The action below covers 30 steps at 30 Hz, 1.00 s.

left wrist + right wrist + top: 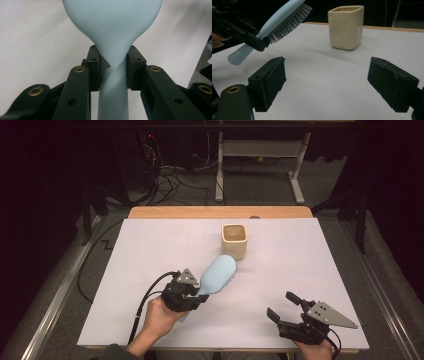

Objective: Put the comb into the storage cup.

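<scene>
Above the near-left part of the desk (150, 245), the left hand-held gripper (192, 295) was clamped on the neck of a pale blue hairbrush (218, 274), where the handle widens into the head. In the left gripper view both pads pressed the neck from either side. The brush's long axis ran diagonally, handle toward the person and head pointing away and to the right, toward the cream square cup (234, 240). It was tilted upward and clear of the surface, with the bristles facing down and to the right. The head's tip stopped just short of the cup, which stood upright near the far middle.

The right hand-held gripper (283, 309) hovered near the front right edge with its jaws wide apart and nothing between them. Bare white surface lay open between the two grippers and to the cup's right.
</scene>
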Each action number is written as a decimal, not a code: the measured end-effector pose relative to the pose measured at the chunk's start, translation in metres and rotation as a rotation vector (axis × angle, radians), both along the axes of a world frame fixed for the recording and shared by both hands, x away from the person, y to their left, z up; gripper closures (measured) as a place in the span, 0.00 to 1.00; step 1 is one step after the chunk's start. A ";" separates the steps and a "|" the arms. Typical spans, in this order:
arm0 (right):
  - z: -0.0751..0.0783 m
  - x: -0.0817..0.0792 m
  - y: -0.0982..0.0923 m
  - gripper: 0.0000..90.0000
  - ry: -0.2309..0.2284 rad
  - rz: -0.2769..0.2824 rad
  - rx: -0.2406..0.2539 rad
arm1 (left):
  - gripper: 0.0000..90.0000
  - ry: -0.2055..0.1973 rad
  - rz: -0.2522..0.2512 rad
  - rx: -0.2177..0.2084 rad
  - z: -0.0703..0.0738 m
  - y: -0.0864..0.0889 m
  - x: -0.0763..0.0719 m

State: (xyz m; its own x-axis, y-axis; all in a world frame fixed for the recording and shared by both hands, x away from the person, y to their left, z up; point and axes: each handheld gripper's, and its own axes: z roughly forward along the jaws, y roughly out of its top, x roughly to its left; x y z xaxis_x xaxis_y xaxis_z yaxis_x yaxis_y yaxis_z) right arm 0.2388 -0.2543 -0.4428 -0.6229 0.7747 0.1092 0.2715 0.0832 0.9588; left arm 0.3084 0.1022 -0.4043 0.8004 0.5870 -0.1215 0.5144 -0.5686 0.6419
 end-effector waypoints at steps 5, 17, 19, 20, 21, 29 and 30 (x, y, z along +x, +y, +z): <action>-0.001 0.005 0.012 0.17 0.023 0.033 -0.007 | 0.77 -0.003 -0.007 0.002 0.000 -0.003 -0.002; 0.002 0.016 0.034 0.16 0.059 0.083 0.002 | 0.77 -0.015 -0.031 0.017 -0.001 -0.012 -0.005; 0.002 0.018 0.037 0.15 0.063 0.090 0.000 | 0.77 -0.020 -0.031 0.018 -0.001 -0.014 -0.006; 0.002 0.019 0.039 0.15 0.064 0.095 0.001 | 0.77 -0.024 -0.033 0.021 -0.001 -0.014 -0.006; 0.002 0.020 0.040 0.15 0.067 0.097 0.001 | 0.77 -0.026 -0.032 0.017 -0.001 -0.015 -0.006; 0.002 0.028 0.052 0.15 0.098 0.122 0.007 | 0.77 -0.042 -0.039 0.021 -0.002 -0.019 -0.008; 0.002 0.029 0.053 0.15 0.100 0.124 0.008 | 0.77 -0.042 -0.040 0.022 -0.002 -0.019 -0.008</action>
State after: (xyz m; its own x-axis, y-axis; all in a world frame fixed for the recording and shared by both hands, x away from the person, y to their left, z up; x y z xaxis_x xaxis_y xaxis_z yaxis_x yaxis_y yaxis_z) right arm 0.2678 -0.2010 -0.4406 -0.6997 0.6910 0.1813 0.3533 0.1142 0.9285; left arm 0.3007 0.0832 -0.4066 0.8272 0.5570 -0.0746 0.4643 -0.6024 0.6493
